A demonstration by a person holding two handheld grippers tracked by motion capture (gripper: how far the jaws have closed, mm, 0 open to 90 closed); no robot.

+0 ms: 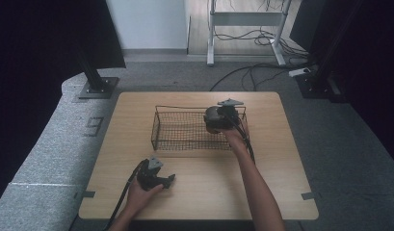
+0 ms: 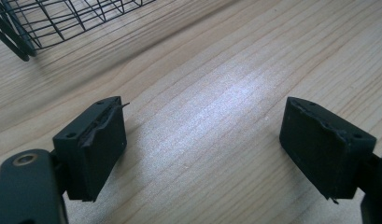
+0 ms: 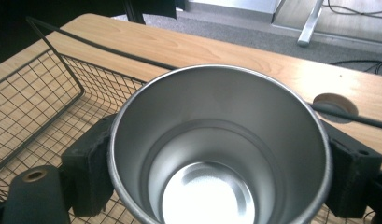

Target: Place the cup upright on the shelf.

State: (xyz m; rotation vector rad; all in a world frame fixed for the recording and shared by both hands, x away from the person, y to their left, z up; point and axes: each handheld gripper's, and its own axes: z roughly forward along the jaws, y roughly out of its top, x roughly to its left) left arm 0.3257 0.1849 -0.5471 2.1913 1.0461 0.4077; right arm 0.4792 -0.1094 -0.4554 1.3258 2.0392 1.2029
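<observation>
My right gripper (image 3: 216, 163) grasps the unmarked shiny steel cup (image 3: 216, 140) over the black wire basket (image 1: 185, 130); my left gripper's (image 2: 202, 149) fingers gape above the wooden counter (image 2: 226, 70).

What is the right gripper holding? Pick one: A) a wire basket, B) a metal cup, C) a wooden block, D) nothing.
B: in the right gripper view, the right gripper has its fingers pressed against both sides of an empty metal cup, held over the wire basket.
</observation>
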